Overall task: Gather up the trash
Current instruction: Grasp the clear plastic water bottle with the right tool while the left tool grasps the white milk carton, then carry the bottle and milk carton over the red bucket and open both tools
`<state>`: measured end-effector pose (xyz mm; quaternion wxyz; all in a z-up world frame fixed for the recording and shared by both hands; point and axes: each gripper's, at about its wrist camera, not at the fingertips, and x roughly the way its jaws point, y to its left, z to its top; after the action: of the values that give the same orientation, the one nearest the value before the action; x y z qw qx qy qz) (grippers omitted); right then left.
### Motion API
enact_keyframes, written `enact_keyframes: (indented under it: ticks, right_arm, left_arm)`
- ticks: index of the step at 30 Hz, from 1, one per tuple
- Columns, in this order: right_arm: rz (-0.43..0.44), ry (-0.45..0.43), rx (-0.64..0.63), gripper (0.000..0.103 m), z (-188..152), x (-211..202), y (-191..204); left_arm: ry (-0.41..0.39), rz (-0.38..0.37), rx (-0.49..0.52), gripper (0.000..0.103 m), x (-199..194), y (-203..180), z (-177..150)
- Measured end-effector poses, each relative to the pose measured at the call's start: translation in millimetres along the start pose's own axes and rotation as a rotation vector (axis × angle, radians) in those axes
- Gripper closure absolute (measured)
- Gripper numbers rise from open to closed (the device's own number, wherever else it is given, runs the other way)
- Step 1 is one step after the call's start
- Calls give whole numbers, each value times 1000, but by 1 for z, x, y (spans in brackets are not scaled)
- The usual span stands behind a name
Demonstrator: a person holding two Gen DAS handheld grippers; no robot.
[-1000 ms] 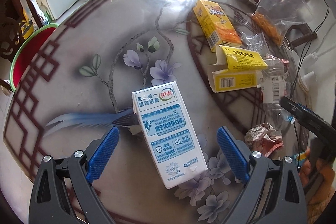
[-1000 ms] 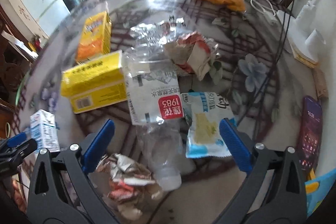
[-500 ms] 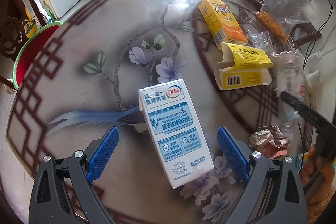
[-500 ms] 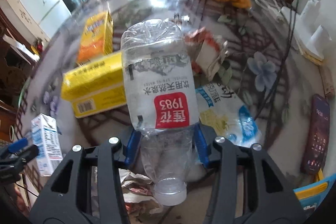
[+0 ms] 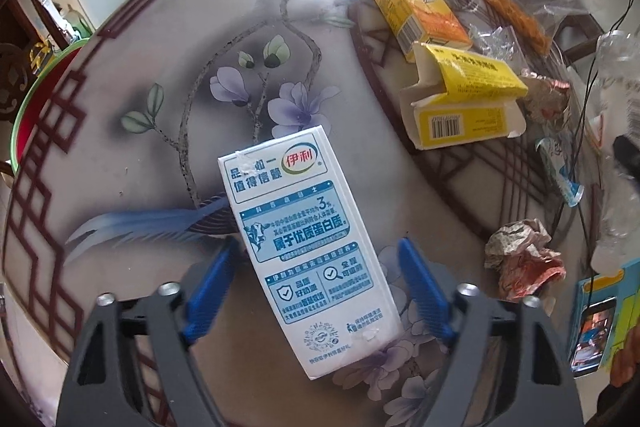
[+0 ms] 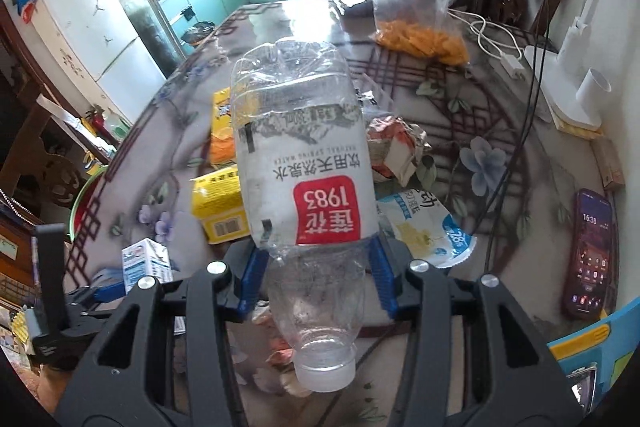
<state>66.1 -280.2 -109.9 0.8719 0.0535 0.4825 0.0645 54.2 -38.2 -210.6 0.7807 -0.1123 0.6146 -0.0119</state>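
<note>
A white and blue milk carton (image 5: 308,251) lies flat on the round flower-patterned table (image 5: 168,75). My left gripper (image 5: 320,287) is open, its blue pads on either side of the carton with gaps on both sides. My right gripper (image 6: 316,267) is shut on an empty clear water bottle (image 6: 304,163) with a red label and holds it lifted above the table, cap toward the camera. The carton also shows in the right wrist view (image 6: 146,263), with the left gripper around it.
Two yellow boxes (image 5: 460,107) (image 5: 412,3), crumpled wrappers (image 5: 524,263) (image 6: 396,147), a blue and white snack packet (image 6: 424,227) and a clear bag of orange snacks (image 6: 424,39) lie on the table. A phone (image 6: 588,251) lies at right. A red basin (image 5: 28,99) stands beyond the left edge.
My right gripper shut on the water bottle and lifted it off the table. My left gripper moved forward along the milk carton and its jaws narrowed somewhat.
</note>
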Motion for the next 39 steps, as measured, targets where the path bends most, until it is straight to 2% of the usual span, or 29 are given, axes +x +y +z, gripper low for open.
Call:
enact_keyframes:
  ticks: [1, 6, 10, 15, 25, 33, 39]
  right_arm:
    - [4, -3, -1, 57, 0, -1, 3]
    - [22, -11, -8, 57, 3, -2, 14]
    - [33, -8, -17, 57, 6, -1, 26]
    - [52, -17, -22, 58, 8, -3, 41]
    - [32, -65, -64, 57, 18, -18, 77]
    - [8, -83, -89, 57, 21, -21, 115]
    - [-42, -88, -90, 57, 23, -16, 147]
  left_arm:
    - [3, -3, -1, 39, 1, 1, 0]
    - [-17, -36, -5, 46, -6, 8, -1]
    - [-65, -35, 9, 51, -20, 12, 1]
    - [-132, -32, 41, 52, -41, 17, 5]
    - [-282, -6, 110, 52, -87, 37, 21]
    - [-336, -12, 108, 52, -108, 76, 29]
    - [-340, -36, 126, 52, -111, 110, 37]
